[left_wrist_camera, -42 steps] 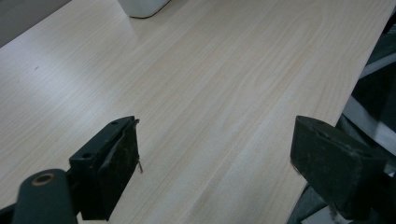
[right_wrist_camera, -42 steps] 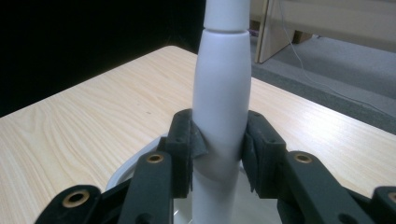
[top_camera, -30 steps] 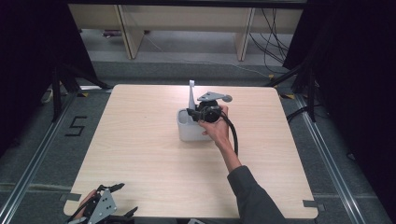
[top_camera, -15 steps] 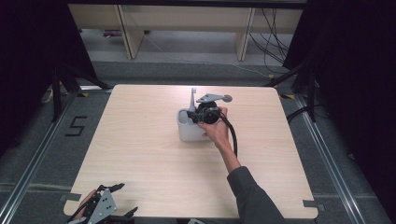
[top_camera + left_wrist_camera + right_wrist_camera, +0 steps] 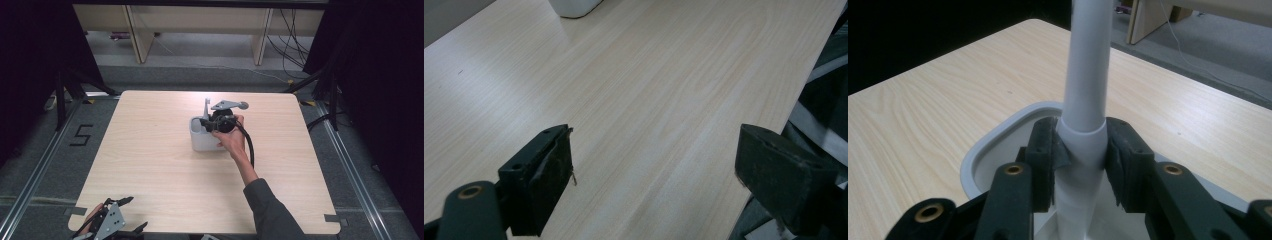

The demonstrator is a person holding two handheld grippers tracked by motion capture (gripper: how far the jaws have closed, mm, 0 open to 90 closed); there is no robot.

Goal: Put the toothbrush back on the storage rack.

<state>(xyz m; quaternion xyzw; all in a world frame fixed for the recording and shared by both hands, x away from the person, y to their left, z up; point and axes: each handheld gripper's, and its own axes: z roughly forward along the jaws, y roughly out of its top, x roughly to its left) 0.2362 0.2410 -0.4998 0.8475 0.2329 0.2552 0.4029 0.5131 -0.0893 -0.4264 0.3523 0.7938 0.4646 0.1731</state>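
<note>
The right gripper (image 5: 1080, 150) is seen clamped on a pale grey rod (image 5: 1087, 80), both black pads pressed against the rod's flared collar. Its jaws have just been opening slightly, with the rod between them and contact kept. The rod is smooth, round and matt, apparently plastic, and stands upright inside a white holder (image 5: 993, 145) with a rounded rim and thick walls. In the high view the holder (image 5: 201, 141) is found near the middle of the table (image 5: 150, 165), with the rod (image 5: 206, 107) rising from its far side and the right gripper (image 5: 206, 122) held over it from the right. The table is of pale wood-grain laminate. The left gripper (image 5: 654, 160) is held wide open, nothing between its jaws, over the near left corner, well apart from the holder (image 5: 574, 6).
</note>
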